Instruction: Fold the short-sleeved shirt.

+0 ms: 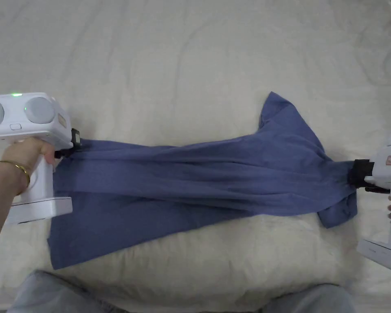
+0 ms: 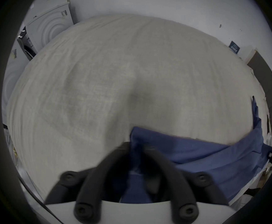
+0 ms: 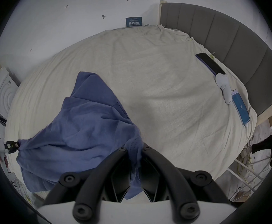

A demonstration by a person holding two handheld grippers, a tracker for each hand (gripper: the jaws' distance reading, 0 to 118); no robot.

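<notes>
Blue shirt [image 1: 198, 179] stretched across the bed [image 1: 182, 61], nearer half sagging. Left gripper [image 1: 66, 148] pinches the hem; right gripper [image 1: 359, 173] pinches the shoulder end. Risk: uneven tension may slip cloth free, skewing the fold.

**What I can't make out**

From the head view, my right gripper [image 1: 356, 174] is cut by the frame's right edge; I see just part of its white body and a fingertip of the hand. My legs are cropped at the bottom. The shirt [image 1: 198, 179] hides its own collar and far layers under bunched folds, and its cloth covers both grippers' jaw tips. In the left gripper view, the left gripper [image 2: 136, 148] is smeared with motion blur, so I can't see the pads' contact clearly. In the right gripper view, the wall sign [image 3: 133, 21] is too small for me to tell.
</notes>
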